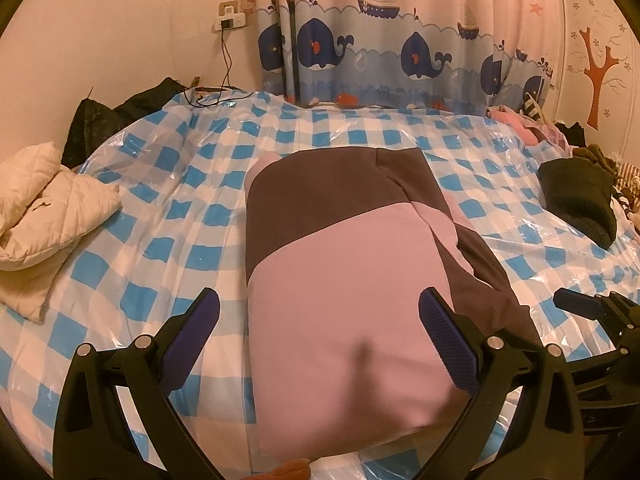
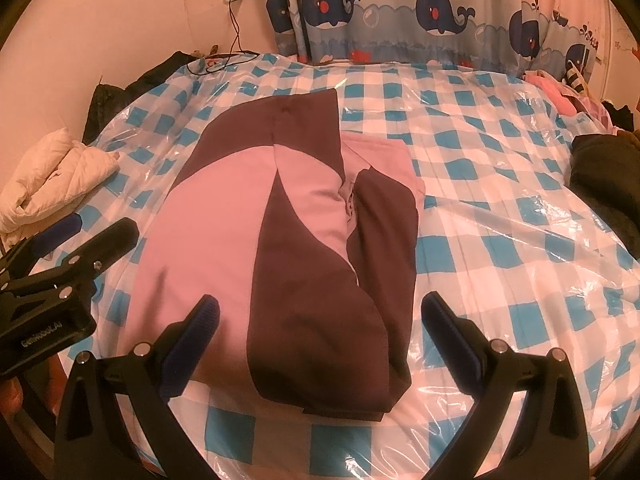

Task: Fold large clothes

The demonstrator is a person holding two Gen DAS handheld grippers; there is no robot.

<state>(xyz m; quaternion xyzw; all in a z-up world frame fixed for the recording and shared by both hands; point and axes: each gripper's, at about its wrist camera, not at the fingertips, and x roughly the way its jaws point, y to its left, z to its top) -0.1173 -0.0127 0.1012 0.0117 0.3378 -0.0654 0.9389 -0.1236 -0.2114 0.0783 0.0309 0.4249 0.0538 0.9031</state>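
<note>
- Left gripper (image 1: 319,334): jaws spread wide, holding nothing; folded pink-and-dark-brown fabric garment (image 1: 340,280) lies between and ahead of them.
- Right gripper (image 2: 320,330): jaws released, empty, garment's near brown edge between them.
- Garment rests on blue-white checked, plastic-covered bed (image 2: 500,220).

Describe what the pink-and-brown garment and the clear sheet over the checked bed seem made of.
Pink-and-brown folded garment: likely soft knit fleece or jersey; matte, with rounded folds. Clear sheet over the blue-checked bed: thin plastic film; glossy glare and sharp crinkles, checks showing through.
</note>
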